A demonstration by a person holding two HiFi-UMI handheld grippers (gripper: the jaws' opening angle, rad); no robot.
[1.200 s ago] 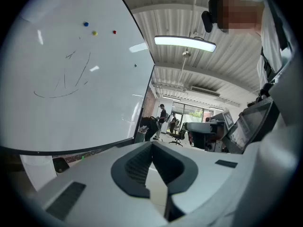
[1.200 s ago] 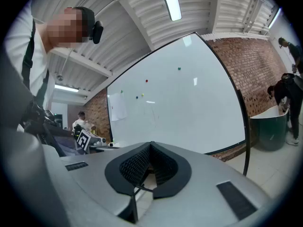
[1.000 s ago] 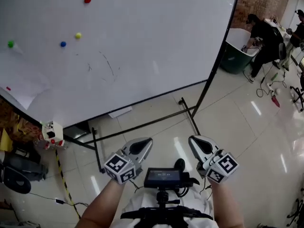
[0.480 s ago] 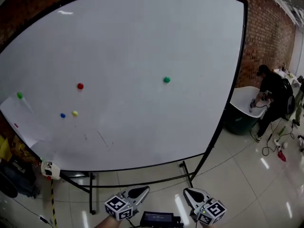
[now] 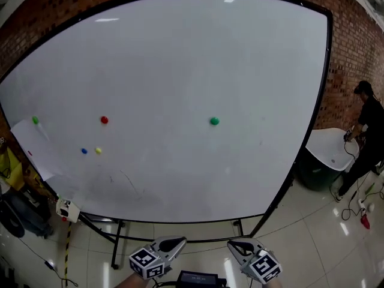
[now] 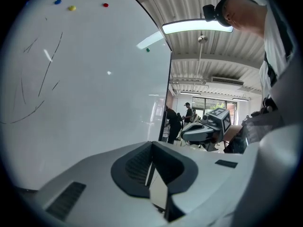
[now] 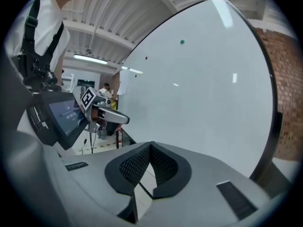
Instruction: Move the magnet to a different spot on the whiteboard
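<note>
Left gripper [image 5: 178, 241] and right gripper [image 5: 231, 244] sit low in the head view, below the whiteboard [image 5: 180, 53] and well apart from it. The jaws of each are closed tip to tip, nothing between them. On the board: green magnet [image 5: 214, 121] alone right of centre, red magnet [image 5: 104, 120] at left, blue magnet [image 5: 84, 151] and yellow magnet [image 5: 98, 150] close together beneath the red.

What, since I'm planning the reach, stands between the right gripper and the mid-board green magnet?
Nothing visible: the right gripper, shut, faces the mid-board green magnet across open air, and the whiteboard around it is bare.
</note>
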